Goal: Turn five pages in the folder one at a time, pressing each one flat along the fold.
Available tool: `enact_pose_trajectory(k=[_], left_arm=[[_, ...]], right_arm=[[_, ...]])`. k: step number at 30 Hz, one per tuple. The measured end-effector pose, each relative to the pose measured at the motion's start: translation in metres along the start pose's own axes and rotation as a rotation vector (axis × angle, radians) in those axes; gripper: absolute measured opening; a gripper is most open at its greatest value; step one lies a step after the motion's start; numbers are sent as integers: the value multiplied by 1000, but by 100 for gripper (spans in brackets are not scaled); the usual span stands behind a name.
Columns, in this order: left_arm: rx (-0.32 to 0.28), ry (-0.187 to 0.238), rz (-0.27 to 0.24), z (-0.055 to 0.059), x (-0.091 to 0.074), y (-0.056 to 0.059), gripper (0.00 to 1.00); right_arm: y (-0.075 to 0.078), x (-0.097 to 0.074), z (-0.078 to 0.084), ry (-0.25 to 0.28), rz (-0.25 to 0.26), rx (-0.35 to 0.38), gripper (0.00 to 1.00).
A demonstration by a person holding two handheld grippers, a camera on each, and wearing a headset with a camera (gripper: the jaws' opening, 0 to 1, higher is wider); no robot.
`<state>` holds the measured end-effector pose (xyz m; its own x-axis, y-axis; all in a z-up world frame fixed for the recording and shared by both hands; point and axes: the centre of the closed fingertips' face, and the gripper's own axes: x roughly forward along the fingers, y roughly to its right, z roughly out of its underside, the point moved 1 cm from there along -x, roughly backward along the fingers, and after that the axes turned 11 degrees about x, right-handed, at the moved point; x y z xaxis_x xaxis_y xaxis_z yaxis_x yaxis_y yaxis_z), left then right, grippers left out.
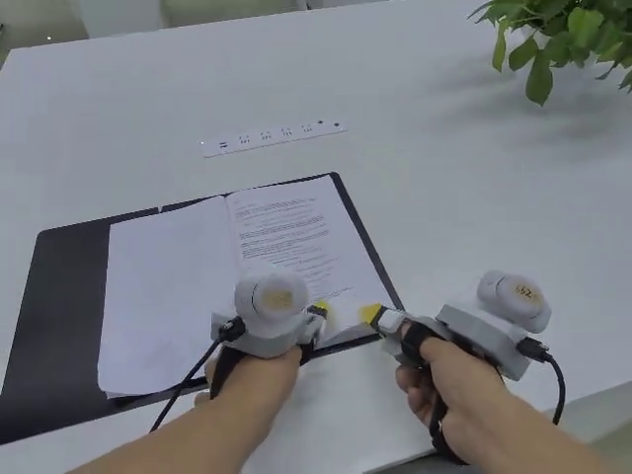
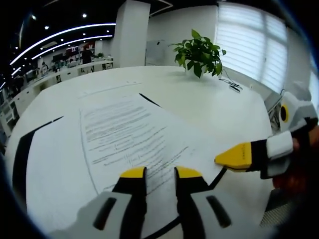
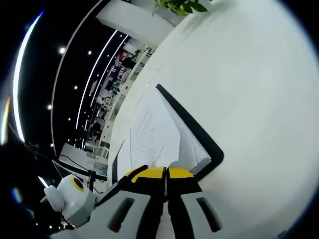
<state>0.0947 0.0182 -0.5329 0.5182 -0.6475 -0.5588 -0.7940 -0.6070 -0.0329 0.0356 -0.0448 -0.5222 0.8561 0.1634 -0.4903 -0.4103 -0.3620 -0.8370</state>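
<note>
The black folder point(image 1: 59, 296) lies open on the white table, with a blank sheet point(image 1: 168, 286) on its left and a printed page point(image 1: 291, 237) on its right. My left gripper point(image 1: 318, 312) hovers at the printed page's lower edge. In the left gripper view the printed page point(image 2: 124, 134) shows through the narrow gap of my left gripper point(image 2: 160, 174). My right gripper point(image 1: 371, 315) sits just off the folder's lower right corner. In its own view my right gripper point(image 3: 166, 174) is shut with nothing seen in it, beside the page stack point(image 3: 192, 152). The right gripper's yellow fingertip point(image 2: 239, 155) enters the left gripper view.
A white power strip point(image 1: 272, 136) is set into the table beyond the folder. A leafy green plant point(image 1: 558, 39) stands at the far right. The table's near edge point(image 1: 592, 405) runs just behind my hands. Office desks and ceiling lights fill the background.
</note>
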Motion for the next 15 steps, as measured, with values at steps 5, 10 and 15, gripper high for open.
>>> enact_pose_trajectory(k=[5, 10, 15], left_arm=[[23, 68, -16, -10, -33, -18, 25], [18, 109, -44, -14, -67, -37, 29], [0, 162, -71, -17, -101, -57, 32]], right_arm=[[-22, -10, 0, 22, -37, -96, 0], [-48, -17, 4, 44, -82, -215, 0], [-75, -23, 13, 58, -117, -381, 0]])
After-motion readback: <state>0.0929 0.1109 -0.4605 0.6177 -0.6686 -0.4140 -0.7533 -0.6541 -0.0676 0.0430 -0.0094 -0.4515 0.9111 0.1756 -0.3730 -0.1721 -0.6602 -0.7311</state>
